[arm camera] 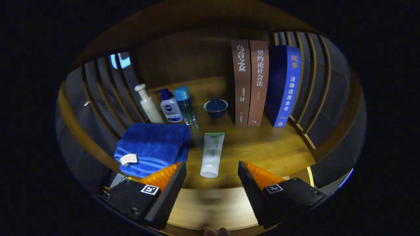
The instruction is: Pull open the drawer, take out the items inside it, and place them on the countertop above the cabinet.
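Beyond the jaws, the wooden worktop (262, 147) carries three upright books (259, 82), one folded blue towel (154, 146) by the left jaw, three bottles (170, 105), one white tube (211, 154) just ahead between the jaws, and one blue lidded cup (215, 107). The gripper (211, 170) stands wide, holding nothing.

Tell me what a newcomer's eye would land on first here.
Probably the white squeeze tube lying on the wooden countertop, just ahead of the open gripper. Left of it lies a folded blue towel. Beyond stand three upright books, a small dark blue lidded bowl and three toiletry bottles.
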The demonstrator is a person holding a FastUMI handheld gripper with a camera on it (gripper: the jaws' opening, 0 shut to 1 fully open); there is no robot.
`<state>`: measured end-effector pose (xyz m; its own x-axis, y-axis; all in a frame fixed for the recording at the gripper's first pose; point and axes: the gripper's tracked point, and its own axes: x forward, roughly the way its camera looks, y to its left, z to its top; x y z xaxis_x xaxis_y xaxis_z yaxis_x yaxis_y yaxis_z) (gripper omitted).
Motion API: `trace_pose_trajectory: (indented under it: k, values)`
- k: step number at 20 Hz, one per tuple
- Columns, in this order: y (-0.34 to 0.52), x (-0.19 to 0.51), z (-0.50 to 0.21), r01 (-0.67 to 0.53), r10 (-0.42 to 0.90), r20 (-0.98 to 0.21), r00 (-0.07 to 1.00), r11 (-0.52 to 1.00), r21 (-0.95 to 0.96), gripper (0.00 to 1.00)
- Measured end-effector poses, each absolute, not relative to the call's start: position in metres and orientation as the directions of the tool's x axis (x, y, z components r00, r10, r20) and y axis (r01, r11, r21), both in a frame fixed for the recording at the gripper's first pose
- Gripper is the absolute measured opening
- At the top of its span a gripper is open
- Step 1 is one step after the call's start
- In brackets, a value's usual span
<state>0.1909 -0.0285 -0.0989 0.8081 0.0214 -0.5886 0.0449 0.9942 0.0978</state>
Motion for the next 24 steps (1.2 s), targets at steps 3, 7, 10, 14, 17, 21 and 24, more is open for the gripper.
trace_pose_trajectory:
  k: [3, 7, 10, 14, 17, 21, 24]
  values:
    - [-0.009, 0.144, -0.059, -0.011, 0.079, -0.452, 0.888, 0.988, 0.152, 1.0]
    - [-0.005, 0.061, -0.05, -0.045, 0.09, -0.302, 0.949, 0.987, 0.154, 1.0]
    - [-0.014, 0.004, -0.07, -0.014, 0.056, -0.231, 0.971, 0.983, 0.181, 1.0]
    - [-0.014, -0.05, -0.101, -0.011, 0.036, -0.142, 0.989, 0.985, 0.174, 0.99]
    - [-0.011, -0.075, -0.146, 0.0, 0.017, -0.127, 0.992, 0.992, 0.127, 0.99]
    - [-0.002, -0.085, -0.21, -0.009, 0.029, -0.22, 0.975, 0.996, 0.088, 0.99]
    - [-0.01, -0.073, -0.219, 0.023, 0.001, -0.207, 0.978, 0.994, 0.111, 1.0]
